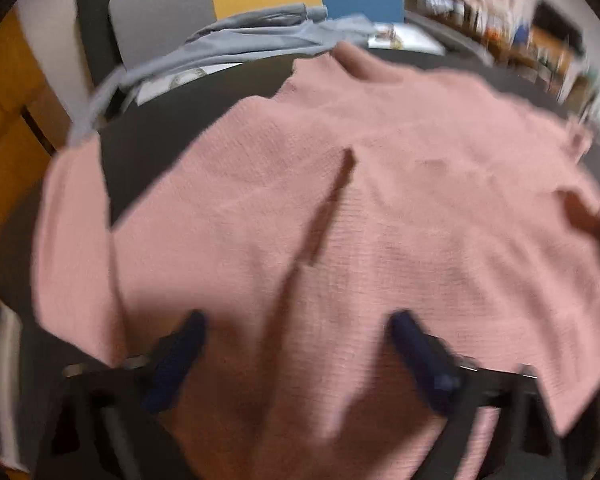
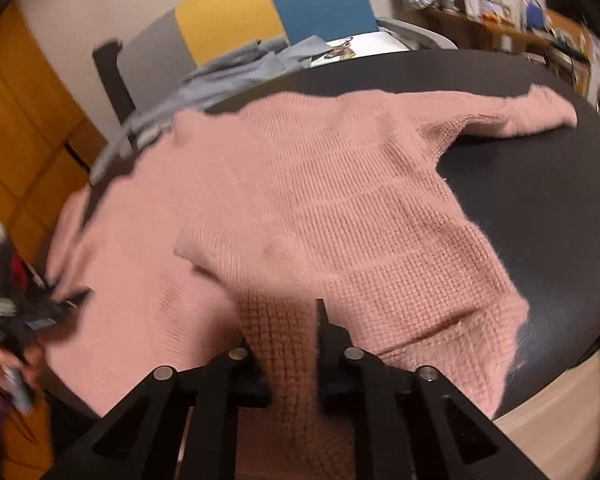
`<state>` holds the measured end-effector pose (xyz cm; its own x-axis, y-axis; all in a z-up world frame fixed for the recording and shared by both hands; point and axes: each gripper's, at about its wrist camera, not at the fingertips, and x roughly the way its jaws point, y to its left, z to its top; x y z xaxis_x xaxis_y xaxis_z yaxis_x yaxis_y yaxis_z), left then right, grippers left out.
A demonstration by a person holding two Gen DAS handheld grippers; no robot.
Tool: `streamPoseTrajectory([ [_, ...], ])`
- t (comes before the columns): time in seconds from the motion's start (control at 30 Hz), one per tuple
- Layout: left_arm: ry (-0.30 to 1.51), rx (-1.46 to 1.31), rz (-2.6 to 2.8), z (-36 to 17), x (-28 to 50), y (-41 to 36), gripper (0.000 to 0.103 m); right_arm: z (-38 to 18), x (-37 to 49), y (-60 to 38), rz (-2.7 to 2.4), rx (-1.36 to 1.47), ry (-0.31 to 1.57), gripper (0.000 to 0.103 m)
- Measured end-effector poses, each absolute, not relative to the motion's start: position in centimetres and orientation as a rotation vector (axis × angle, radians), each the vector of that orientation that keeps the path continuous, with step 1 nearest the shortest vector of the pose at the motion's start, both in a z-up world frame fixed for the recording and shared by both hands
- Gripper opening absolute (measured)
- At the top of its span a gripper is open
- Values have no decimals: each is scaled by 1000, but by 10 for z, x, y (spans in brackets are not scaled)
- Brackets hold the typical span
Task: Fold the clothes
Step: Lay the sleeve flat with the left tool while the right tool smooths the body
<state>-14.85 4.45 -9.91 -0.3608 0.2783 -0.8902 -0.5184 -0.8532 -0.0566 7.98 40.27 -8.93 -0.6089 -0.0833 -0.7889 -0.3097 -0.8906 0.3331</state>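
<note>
1. Two views show one pink knitted sweater (image 1: 380, 208) spread over a round black table (image 1: 152, 152). In the left wrist view it covers most of the table, with a long dark crease running down its middle toward the camera.
2. The left gripper (image 1: 300, 320) hangs over the near edge of the sweater. Its two dark blue fingers (image 1: 180, 348) stand apart, with sweater fabric lying between and under them. The picture is blurred, so whether the pads press the cloth I cannot tell.
3. A grey garment (image 1: 236, 44) lies at the far side of the table, beyond the sweater, partly hanging off the far left rim.
4. A hand (image 1: 592, 212) shows at the right edge of the sweater in this view.
5. In the right wrist view the sweater (image 2: 320, 184) again lies on the table (image 2: 540, 200), one sleeve reaching toward the far right rim and bare black tabletop to the right of its body.
6. The right gripper (image 2: 280, 320) is at the near edge of the sweater, its jaws drawn close and clamped on a bunched strip of the knit.
7. The grey garment (image 2: 236, 64) sits past the sweater at the far left of the table.
8. The other gripper (image 2: 28, 312) appears left of the sweater, blurred.
</note>
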Motion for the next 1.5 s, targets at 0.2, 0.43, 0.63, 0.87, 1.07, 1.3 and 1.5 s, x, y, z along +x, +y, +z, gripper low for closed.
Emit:
streamPoseTrajectory([
  [0.2, 56, -1332, 2268, -43, -155, 22, 6, -36, 79, 406, 2748, -1158, 839, 12],
  [0.43, -58, -1141, 2263, 31, -138, -20, 6, 23, 78, 386, 2961, -1075, 949, 12],
  [0.63, 99, -1275, 2157, -20, -89, -31, 6, -9, 89, 361, 2904, -1333, 976, 14],
  [0.87, 252, -1351, 2028, -82, -24, -44, 7, -74, 102, 354, 2680, -1571, 1026, 19],
  [1.07, 193, -1339, 1998, -80, -11, -81, 12, -90, 123, 366, 2621, -1598, 1030, 19],
  [1.3, 289, -1321, 2123, -68, -21, -130, 33, -77, 152, 393, 2511, -1644, 993, 30],
  [1.5, 324, -1325, 2391, -51, -60, -145, 33, -21, 158, 417, 2594, -1392, 879, 31],
])
